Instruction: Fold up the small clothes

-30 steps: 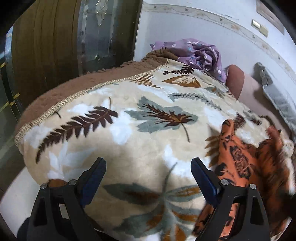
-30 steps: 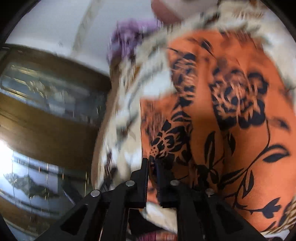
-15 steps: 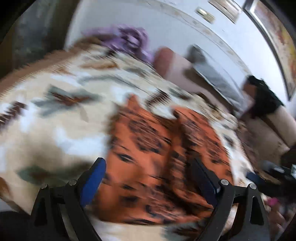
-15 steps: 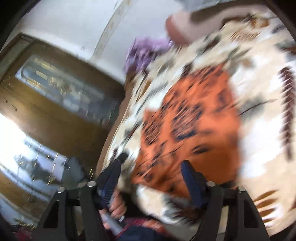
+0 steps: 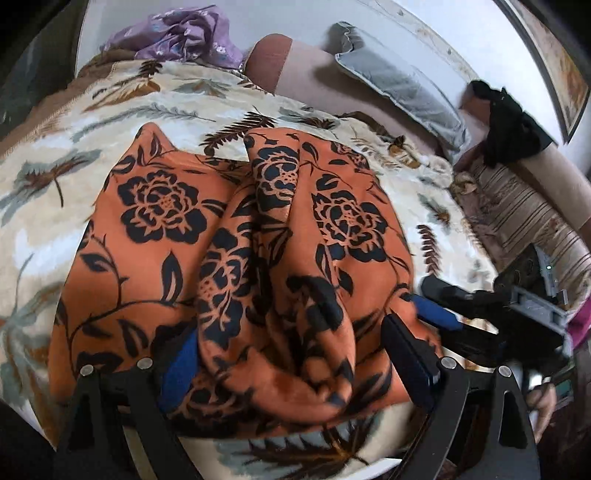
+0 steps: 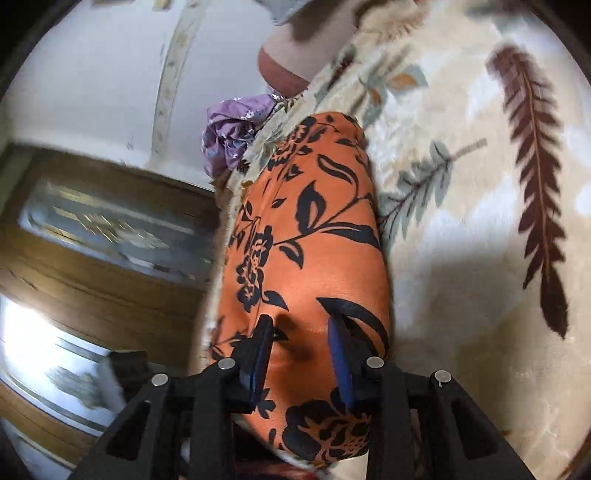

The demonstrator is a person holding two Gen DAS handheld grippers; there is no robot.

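Orange floral garment (image 5: pixel 236 236) lies spread on a cream leaf-print blanket (image 5: pixel 55 155), directly ahead of and under the left claw (image 5: pixel 291 365). A thick bunched fold of the cloth rises between that claw's two blue-padded fingers (image 5: pixel 181 369), which stand wide apart and have just been closing a little; whether the pads press the fold cannot be told. The right claw (image 6: pixel 301 354) sits at the garment's edge, to the right of the left claw in the left wrist view (image 5: pixel 439 314). Its jaws stand partly apart and have just been closing, with orange cloth lying between them, though the pads do not visibly pinch it. Past the garment, beyond the left claw's fingertips, a crumpled purple cloth (image 5: pixel 177 33) sits at the far edge of the blanket. Right of that lie a brown bolster (image 5: pixel 273 62) and a grey pillow (image 5: pixel 399 85), and further right a black item (image 5: pixel 509 125) rests on a striped cushion (image 5: pixel 524 206). Left of the right claw stands a wooden door with glass panels (image 6: pixel 92 229).
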